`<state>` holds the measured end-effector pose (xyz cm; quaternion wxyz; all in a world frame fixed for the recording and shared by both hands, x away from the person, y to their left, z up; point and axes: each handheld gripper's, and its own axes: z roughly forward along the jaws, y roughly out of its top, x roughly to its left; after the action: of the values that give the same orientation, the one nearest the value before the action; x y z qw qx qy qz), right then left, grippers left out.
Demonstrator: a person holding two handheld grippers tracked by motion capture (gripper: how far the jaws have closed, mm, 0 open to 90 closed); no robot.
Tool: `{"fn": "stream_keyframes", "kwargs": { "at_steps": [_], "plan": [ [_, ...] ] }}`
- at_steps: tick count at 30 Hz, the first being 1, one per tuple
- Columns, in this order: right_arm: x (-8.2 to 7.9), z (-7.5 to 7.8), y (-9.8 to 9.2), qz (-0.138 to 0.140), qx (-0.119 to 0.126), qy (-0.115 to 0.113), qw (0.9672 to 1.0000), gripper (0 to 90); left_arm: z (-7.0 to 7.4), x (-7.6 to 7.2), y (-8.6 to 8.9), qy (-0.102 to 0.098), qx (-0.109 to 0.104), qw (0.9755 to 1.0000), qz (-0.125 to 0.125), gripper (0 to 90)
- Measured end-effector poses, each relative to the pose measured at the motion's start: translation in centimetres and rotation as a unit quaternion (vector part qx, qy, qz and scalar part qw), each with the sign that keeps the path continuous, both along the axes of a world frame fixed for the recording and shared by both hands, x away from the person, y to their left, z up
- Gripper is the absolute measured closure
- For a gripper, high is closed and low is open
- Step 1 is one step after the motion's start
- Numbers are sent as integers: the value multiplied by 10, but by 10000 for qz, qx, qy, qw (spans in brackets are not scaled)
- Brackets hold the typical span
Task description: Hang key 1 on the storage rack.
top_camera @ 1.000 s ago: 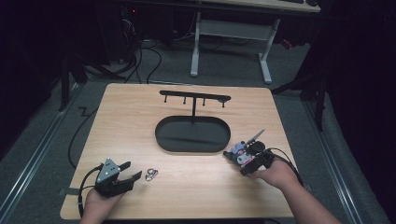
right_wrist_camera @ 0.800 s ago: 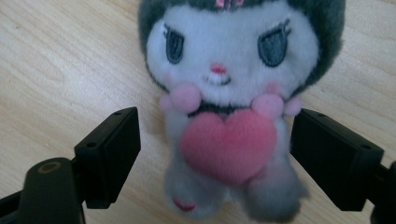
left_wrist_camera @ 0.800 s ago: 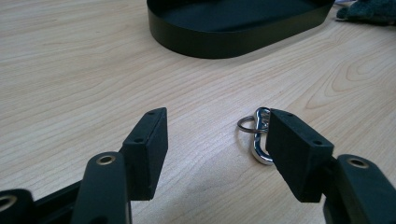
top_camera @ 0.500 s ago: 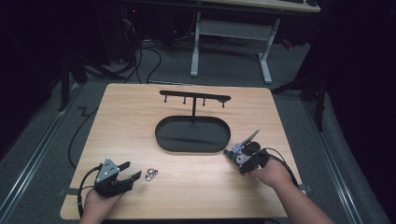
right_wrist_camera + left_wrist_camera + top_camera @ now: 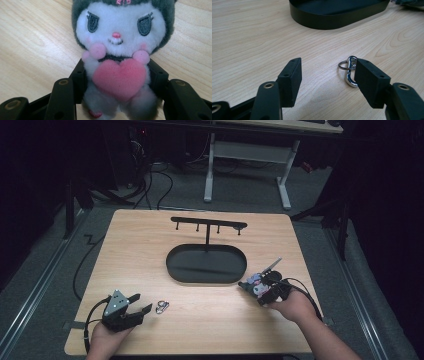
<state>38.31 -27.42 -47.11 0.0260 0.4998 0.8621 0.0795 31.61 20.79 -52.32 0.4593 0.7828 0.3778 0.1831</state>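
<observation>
Right tool (image 5: 117, 82): jaws just closing, pads pressed on body of plush toy (image 5: 117, 47), held just above worktop (image 5: 150, 250). Left tool (image 5: 327, 80): jaws wide open, nothing held; metal key ring (image 5: 349, 71) lies against its right pad.

A light wooden bench (image 5: 150, 245) carries a black oval tray (image 5: 206, 263) at its middle. Behind the tray's far edge a thin black post rises to a black hook rail (image 5: 208, 223) with small pegs hanging beneath. On the grey carpet beyond stand the white legs of another desk (image 5: 247, 157), with dark cables (image 5: 160, 175) to the left.
</observation>
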Motion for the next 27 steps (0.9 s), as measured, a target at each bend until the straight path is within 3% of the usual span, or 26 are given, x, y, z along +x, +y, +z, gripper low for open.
{"fn": "stream_keyframes", "kwargs": {
  "at_steps": [2, 18, 27],
  "plan": [
    [-1, 2, 1, -90, 13, 26, 10000, 483, 0, 0, 0, 2, 3, 10000, -5, 396],
    [-5, 37, 4, 30, 103, -56, 9999, 482, 0, 0, 0, -2, -3, 10000, -7, 396],
    [-4, 68, 7, -125, 135, -45, 9998, 482, -1, 0, 1, -4, 0, 10000, -4, 396]
  ]
}}
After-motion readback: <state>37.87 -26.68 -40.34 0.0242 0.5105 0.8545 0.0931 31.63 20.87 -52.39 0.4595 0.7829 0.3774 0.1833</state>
